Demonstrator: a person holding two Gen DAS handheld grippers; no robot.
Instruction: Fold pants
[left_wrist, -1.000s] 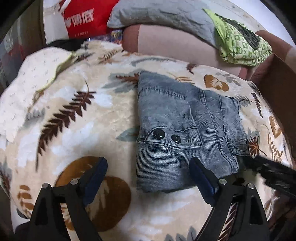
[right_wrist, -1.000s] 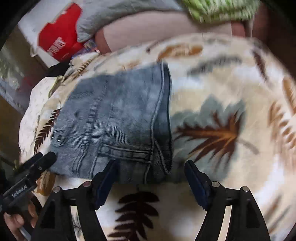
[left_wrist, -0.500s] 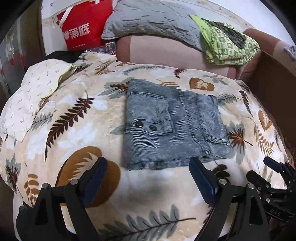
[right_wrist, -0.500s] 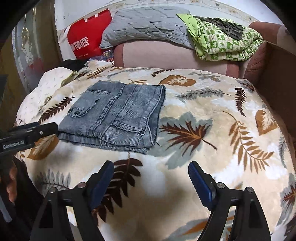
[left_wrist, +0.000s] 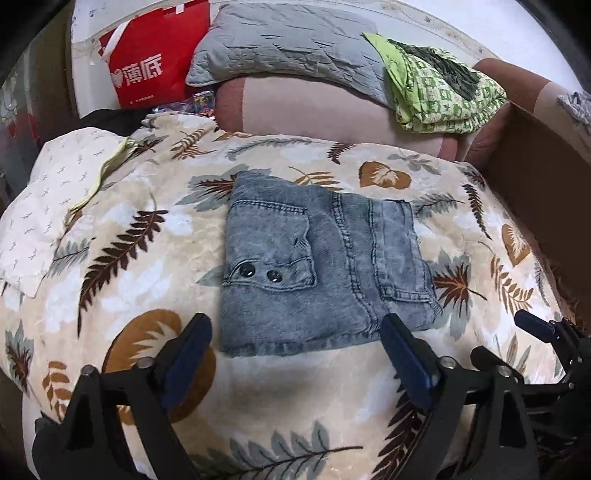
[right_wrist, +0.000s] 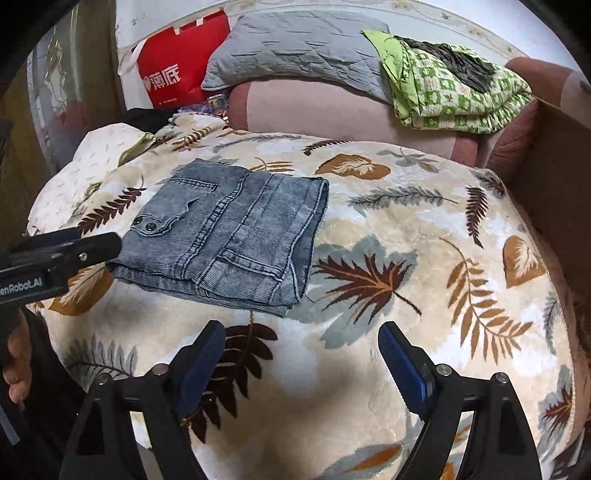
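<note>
The grey-blue denim pants lie folded into a compact rectangle on the leaf-print blanket, pocket with two black buttons facing up. They also show in the right wrist view, left of centre. My left gripper is open and empty, just in front of the pants' near edge. My right gripper is open and empty, further back, to the right of the pants. The right gripper also shows at the lower right of the left wrist view.
A grey pillow and a folded green patterned cloth rest on the pink sofa back. A red bag stands back left. A white cloth lies left. A brown box wall stands right.
Both grippers have drawn back from the folded pants, which now look smaller and lie untouched. The right gripper pulled away furthest.
</note>
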